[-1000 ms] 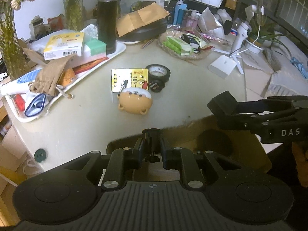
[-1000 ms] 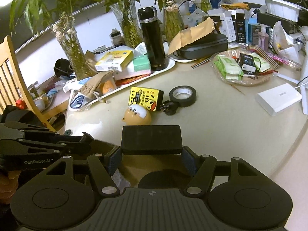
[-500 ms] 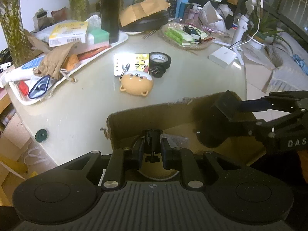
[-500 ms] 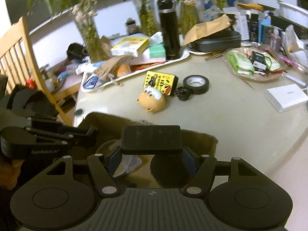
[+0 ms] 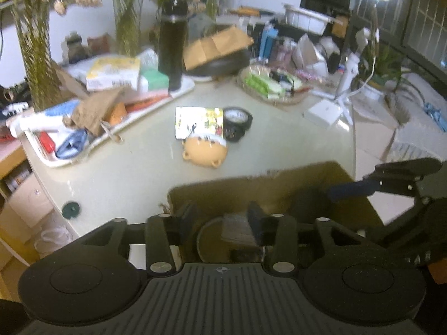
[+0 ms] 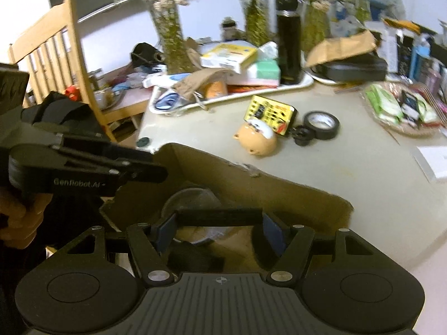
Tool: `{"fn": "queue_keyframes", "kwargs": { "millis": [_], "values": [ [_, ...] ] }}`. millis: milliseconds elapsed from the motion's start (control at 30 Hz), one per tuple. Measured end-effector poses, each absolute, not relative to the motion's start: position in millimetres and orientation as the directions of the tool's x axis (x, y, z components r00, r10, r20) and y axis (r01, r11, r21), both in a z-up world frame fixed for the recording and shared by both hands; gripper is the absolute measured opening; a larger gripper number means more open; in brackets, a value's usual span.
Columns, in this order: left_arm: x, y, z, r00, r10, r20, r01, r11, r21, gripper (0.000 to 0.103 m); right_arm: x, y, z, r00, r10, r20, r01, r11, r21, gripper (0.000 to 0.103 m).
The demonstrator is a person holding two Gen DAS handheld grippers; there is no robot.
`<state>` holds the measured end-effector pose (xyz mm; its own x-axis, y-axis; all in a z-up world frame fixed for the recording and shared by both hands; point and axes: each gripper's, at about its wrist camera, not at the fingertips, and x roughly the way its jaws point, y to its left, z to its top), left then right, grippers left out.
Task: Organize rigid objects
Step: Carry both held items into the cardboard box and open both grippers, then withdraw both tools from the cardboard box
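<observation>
I had both tongs over the open box [image 5: 259, 184] at the near edge of the counter [image 5: 134, 167]. The right tongs [image 6: 219, 229] gripped a flat black slab [image 6: 220, 214] crosswise between their pads, above the box [image 6: 279, 189]. Inside the box, under them, lay a round clear lid [image 6: 190, 198] and something dark I could not make out. The left tongs [image 5: 222, 219] stood apart with nothing between them, over a round container [image 5: 212, 240] in the box. In the left view the right tongs [image 5: 349, 188] reached in from 3 o'clock; in the right view the left tongs [image 6: 156, 171] came in from 9 o'clock, with my hand [image 6: 16, 217] behind them.

Past the box, toward 12 o'clock, a tan bear-faced toy [image 5: 205, 150] lay on the counter. Just beyond it sat a yellow card [image 5: 199, 121], with a black tape roll [image 5: 237, 117] at 3 o'clock of the card and a small black plug [image 6: 301, 134] beside the roll. Farther at 11 o'clock a white tray [image 5: 178, 95] held boxes, a brown pouch [image 5: 95, 109] and a tall black flask [image 5: 171, 44]. At 1 o'clock was a basket [image 5: 273, 83] of packets, and a white box [image 5: 324, 113] at 2 o'clock. A chair [image 6: 53, 53] stood at 10 o'clock in the right view.
</observation>
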<state>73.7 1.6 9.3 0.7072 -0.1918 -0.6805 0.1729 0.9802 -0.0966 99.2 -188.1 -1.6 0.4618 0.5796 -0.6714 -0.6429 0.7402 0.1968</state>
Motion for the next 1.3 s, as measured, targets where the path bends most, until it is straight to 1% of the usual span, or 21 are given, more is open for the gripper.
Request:
{"fn": "queue_keyframes", "kwargs": {
  "millis": [33,133,200,433,500,633,1000,1100,1167,1300],
  "values": [
    [73,2,11,0.715,-0.191,-0.672,0.171,0.981,-0.096,0.046,98,-187,-1,0.464,0.581,-0.669,-0.648,0.737,0.190,0.087],
    [75,3,13,0.723,-0.182,-0.666,0.162,0.982,-0.093,0.050,96,-188,1,0.467,0.594,-0.655,-0.660,0.727,0.189,0.089],
    [77,4,12,0.720,-0.177,-0.671,0.156,0.983,-0.091,0.050,96,-189,2,0.474,0.596,-0.648,-0.657,0.729,0.190,0.094],
    [80,5,13,0.723,-0.171,-0.669,0.162,0.984,-0.076,0.050,99,-194,4,0.517,0.573,-0.636,-0.627,0.759,0.173,0.100],
    [83,5,13,0.724,-0.165,-0.670,0.159,0.985,-0.071,0.050,102,-197,6,0.540,0.564,-0.625,-0.612,0.773,0.169,0.103],
    [87,6,13,0.720,-0.171,-0.673,0.156,0.984,-0.082,0.051,110,-202,9,0.582,0.539,-0.608,-0.571,0.804,0.167,0.103],
    [92,8,12,0.718,-0.165,-0.676,0.148,0.985,-0.084,0.051,131,-210,6,0.642,0.456,-0.617,-0.471,0.869,0.151,0.103],
    [93,10,13,0.721,-0.189,-0.667,0.159,0.982,-0.106,0.052,132,-212,4,0.654,0.420,-0.629,-0.440,0.888,0.135,0.103],
    [94,9,14,0.726,-0.187,-0.662,0.164,0.982,-0.098,0.055,131,-212,3,0.658,0.407,-0.634,-0.433,0.893,0.124,0.103],
    [101,6,13,0.727,-0.180,-0.663,0.179,0.981,-0.069,0.056,130,-213,0,0.659,0.391,-0.642,-0.431,0.896,0.103,0.103]
  ]
}}
